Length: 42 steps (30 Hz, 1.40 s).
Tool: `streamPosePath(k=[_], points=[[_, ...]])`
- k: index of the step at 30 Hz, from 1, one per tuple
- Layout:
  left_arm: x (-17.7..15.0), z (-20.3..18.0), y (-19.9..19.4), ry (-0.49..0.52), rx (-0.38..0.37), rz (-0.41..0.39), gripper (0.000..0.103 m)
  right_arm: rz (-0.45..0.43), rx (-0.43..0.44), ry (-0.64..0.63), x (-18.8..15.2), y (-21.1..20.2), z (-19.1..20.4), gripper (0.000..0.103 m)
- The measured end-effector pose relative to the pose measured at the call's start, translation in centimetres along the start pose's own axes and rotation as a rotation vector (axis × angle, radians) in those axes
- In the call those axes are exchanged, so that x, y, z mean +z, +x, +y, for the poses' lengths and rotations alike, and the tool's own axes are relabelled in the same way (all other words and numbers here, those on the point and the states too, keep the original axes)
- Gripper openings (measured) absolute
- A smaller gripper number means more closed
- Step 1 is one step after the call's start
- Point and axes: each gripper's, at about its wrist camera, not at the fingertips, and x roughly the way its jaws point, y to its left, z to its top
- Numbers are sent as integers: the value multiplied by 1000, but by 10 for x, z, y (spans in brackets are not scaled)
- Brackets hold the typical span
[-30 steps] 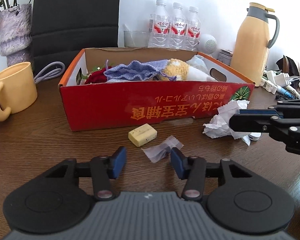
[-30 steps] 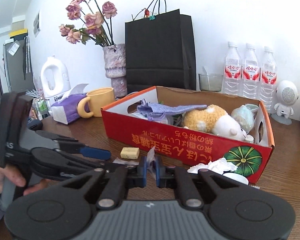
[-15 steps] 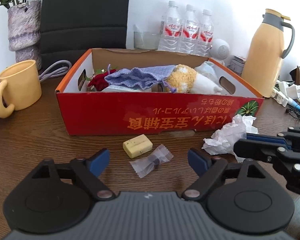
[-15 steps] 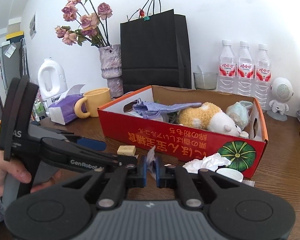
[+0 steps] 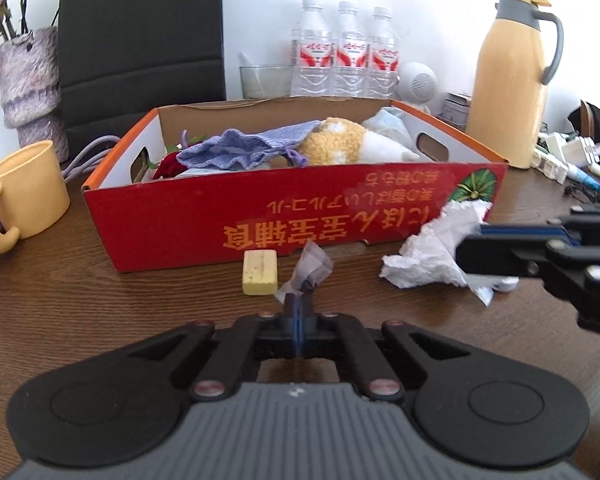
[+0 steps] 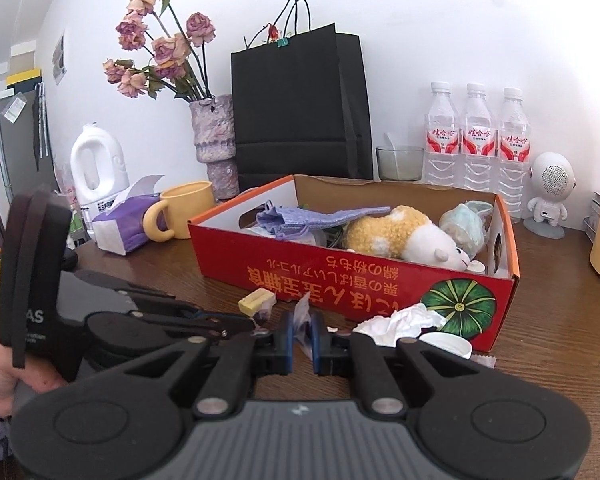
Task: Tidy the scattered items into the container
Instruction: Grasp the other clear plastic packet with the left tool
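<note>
Left gripper (image 5: 298, 312) pinched shut on small clear plastic candy wrapper (image 5: 309, 270), wrapper sticking up from the blue fingertips (image 5: 290, 307), just in front of the red cardboard box with orange print (image 5: 260, 216); right gripper (image 6: 301, 330) nearly closed on a crinkly clear plastic wrapper (image 6: 301, 316) held upright between its blue pads (image 6: 286, 330), also in front of the box's long red wall. Pale yellow rectangular eraser-like block (image 5: 260, 272) lies on the brown wooden table (image 5: 80, 300) just in front of the box, left of the left gripper's wrapper, not touching it. Crumpled white tissue paper (image 5: 432, 252) sits by the box's front right corner, with a white round lid (image 6: 446, 345) just beside it; right gripper's body overlaps the tissue in the left wrist view, contact unclear. Inside the box: knitted lavender drawstring pouch (image 5: 244, 148), yellow and white plush toy (image 5: 352, 146), other bits partly hidden. Yellow ceramic mug (image 5: 24, 194) left of the box, three clear water bottles (image 5: 344, 56) and black paper bag (image 6: 300, 108) behind it, tan thermos jug (image 5: 512, 88) to its right rear
</note>
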Motion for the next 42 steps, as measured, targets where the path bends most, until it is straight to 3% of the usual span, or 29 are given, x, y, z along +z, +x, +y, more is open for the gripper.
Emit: streamPosePath(k=[7,13,23,26,27,28,30,33,38,42], points=[[-3,-4,-24,0,-11,-43,1,5,-7,-15,-2,0,5,8],[-4,-7,-44,20,-31,-36,1,-20,-13,50,-7,-12,-4,8],[-8,-6,-100,-2,-32,-141,1,-55,-54,88,-18,-52,13,8],[-6,-11,-80,74,-79,-93,11,-41,-80,101,-24,-64,12,13],[-6,-13,-73,122,-65,-91,33,-23,-91,99,-26,-67,12,14],[-6,-15,-64,163,-48,-81,61,-4,-100,103,-29,-68,11,18],[-5,-12,-49,184,-62,-53,75,17,-107,136,-35,-66,9,30],[-6,-11,-31,123,-84,-2,81,64,-101,181,-40,-47,8,44],[-12,-5,-26,74,-24,9,84,104,-134,199,-34,-9,4,44],[-9,18,-37,4,-8,-14,84,117,-112,141,-26,10,12,42]])
